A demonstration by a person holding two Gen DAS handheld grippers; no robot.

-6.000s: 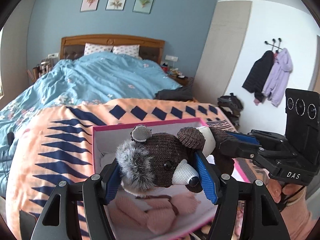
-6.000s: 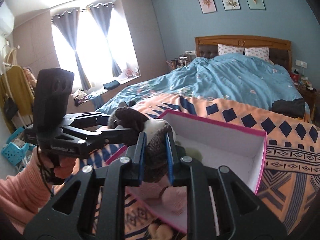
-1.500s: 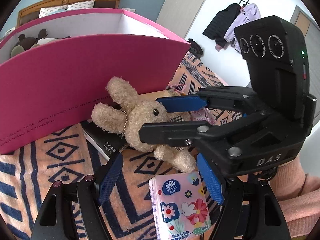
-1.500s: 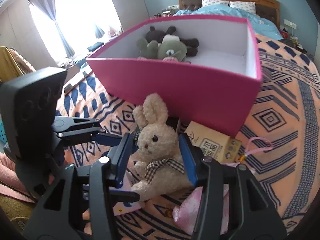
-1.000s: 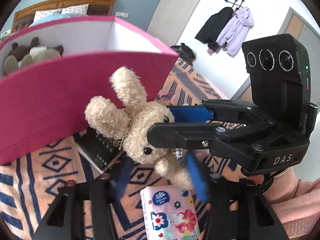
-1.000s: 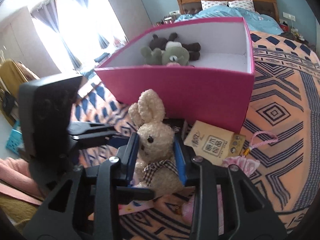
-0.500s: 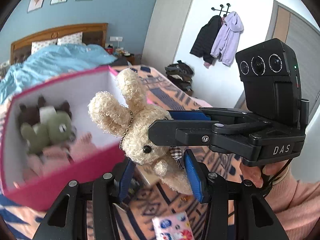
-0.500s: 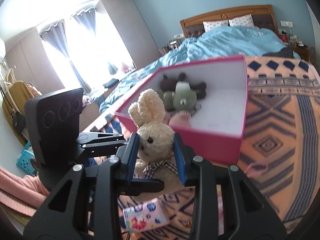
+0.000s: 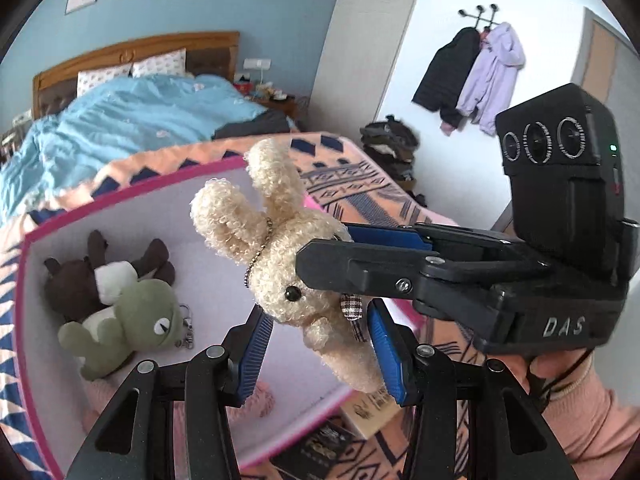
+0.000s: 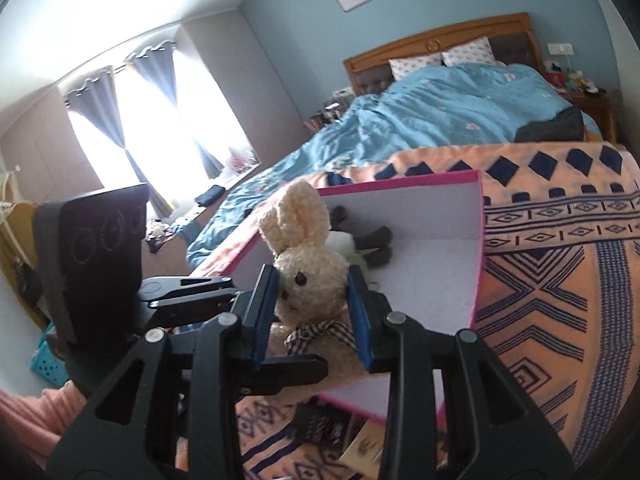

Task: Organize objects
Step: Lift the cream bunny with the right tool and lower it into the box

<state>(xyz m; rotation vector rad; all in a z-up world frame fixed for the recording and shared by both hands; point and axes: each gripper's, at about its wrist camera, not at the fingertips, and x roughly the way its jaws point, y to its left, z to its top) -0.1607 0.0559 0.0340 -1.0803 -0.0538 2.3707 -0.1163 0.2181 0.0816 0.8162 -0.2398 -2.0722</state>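
Note:
A cream plush bunny (image 9: 296,264) with a checked bow hangs in the air over the near wall of the open pink box (image 9: 120,196). My right gripper (image 10: 310,276) is shut on its head, blue pads against both cheeks. My left gripper (image 9: 316,312) is shut on its lower body from underneath. In the left wrist view the right gripper (image 9: 324,246) reaches in from the right. Inside the box lie a green frog plush (image 9: 128,320), a brown plush (image 9: 80,276) and a pink plush (image 9: 260,396). The bunny (image 10: 308,264) hides part of the box (image 10: 400,182) floor.
The box stands on an orange patterned blanket (image 10: 560,280) at the foot of a bed with a blue duvet (image 9: 120,120). A tan carton (image 9: 372,404) and a dark book (image 9: 320,448) lie by the box's near wall. Coats (image 9: 472,76) hang on the far wall.
Both grippers have risen with the bunny, from blanket level beside the box's outer wall to above its rim. The box interior now shows, and the tissue pack has left view.

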